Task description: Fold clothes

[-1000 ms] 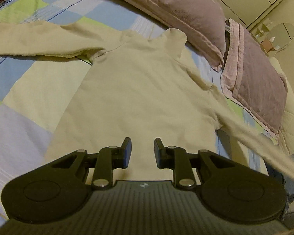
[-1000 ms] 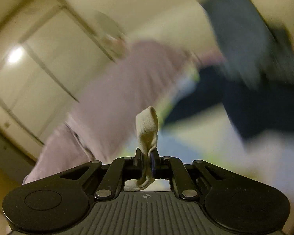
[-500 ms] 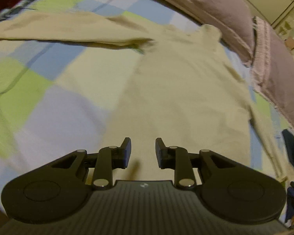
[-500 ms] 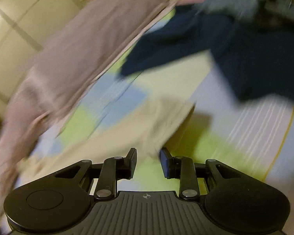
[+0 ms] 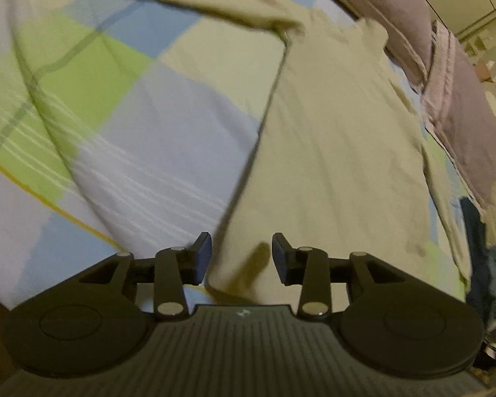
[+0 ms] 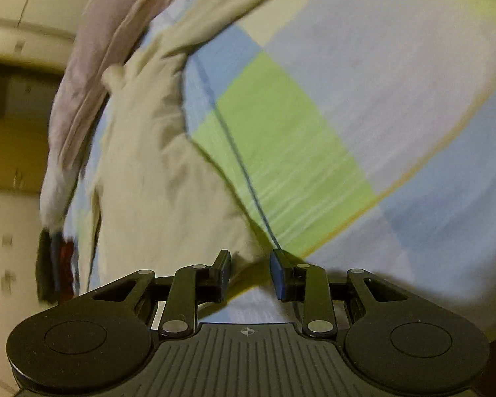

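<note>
A cream long-sleeved top (image 5: 340, 152) lies flat on a checked bedspread (image 5: 122, 152), its sleeves spread out to either side. My left gripper (image 5: 241, 256) is open just over the top's lower left hem corner, with cloth showing between the fingers but not clamped. In the right wrist view the same top (image 6: 155, 172) runs up the left side. My right gripper (image 6: 249, 273) is open over its lower right hem corner, nothing pinched.
Two mauve pillows (image 5: 459, 99) lie beyond the top near the head of the bed. Dark blue clothes (image 5: 479, 264) sit at the right edge of the left wrist view. A dark and red item (image 6: 54, 264) lies far off in the right wrist view.
My right gripper let go of the sleeve cuff, opened, and swung down to the hem corner. My left gripper dropped lower and leftward to the other hem corner, staying open.
</note>
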The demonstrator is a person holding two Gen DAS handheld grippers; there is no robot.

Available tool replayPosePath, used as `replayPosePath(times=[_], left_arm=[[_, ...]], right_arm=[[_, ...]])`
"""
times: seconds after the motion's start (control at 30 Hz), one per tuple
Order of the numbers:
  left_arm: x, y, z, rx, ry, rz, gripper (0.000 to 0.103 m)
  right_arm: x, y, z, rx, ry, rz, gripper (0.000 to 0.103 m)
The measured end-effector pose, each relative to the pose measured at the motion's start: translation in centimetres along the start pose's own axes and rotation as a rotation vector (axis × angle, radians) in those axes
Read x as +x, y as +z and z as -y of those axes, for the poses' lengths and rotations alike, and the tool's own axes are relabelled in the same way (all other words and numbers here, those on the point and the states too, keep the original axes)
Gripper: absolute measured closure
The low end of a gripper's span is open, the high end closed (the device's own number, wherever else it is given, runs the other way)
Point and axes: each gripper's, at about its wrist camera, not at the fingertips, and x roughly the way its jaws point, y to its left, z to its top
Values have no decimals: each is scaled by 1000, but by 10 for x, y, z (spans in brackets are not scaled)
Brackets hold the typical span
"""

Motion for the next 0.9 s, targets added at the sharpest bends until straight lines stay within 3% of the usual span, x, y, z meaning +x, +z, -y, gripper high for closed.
replayPosePath(times=[0.07, 0.1, 0.17, 0.23, 0.3, 0.37, 0.47, 0.53, 0.6, 0.67, 0.73, 0.77, 0.8, 0.83, 0.9], left_arm=[[5, -3, -2, -1, -34, -20, 91], [3, -3, -2, 3, -66, -17, 101], [-9, -2, -1, 12, -140, 5, 101], [-36, 0, 2, 26, -232, 59, 101], [-58, 0, -1, 56, -257, 96, 101], [-61, -1, -7, 87, -193, 83, 101], [-36, -10, -12, 112, -115, 11, 101], [-17, -21, -6, 188, -54, -45, 101], [-5, -33, 1, 271, 18, -55, 99], [-5, -35, 1, 264, 48, -60, 93], [-14, -32, 1, 258, 49, -54, 86], [-20, -30, 2, 257, 47, -49, 83], [-21, -29, 2, 258, 47, -45, 73], [-20, -28, 2, 260, 46, -41, 63], [-17, -27, 3, 265, 45, -34, 58]], right_arm=[[1, -9, 5, 94, 23, 38, 73], [1, -10, 3, 114, 20, 53, 97], [-7, -7, -22, 20, -2, 92, 100], [-27, -12, -57, -112, 51, 134, 100], [-48, -19, -84, -194, 108, 145, 100], [-56, -26, -91, -218, 84, 132, 100], [-40, -32, -73, -187, -137, 109, 100], [-31, -35, -52, -110, -237, 105, 100], [-13, -38, -44, -57, -286, 85, 100], [-5, -39, -43, -70, -313, 45, 100], [-5, -40, -54, -170, -365, 15, 89], [-8, -39, -59, -215, -393, 21, 68], [-12, -38, -63, -248, -416, 39, 50], [-16, -37, -66, -276, -417, 62, 49], [-16, -34, -68, -306, -377, 98, 49]])
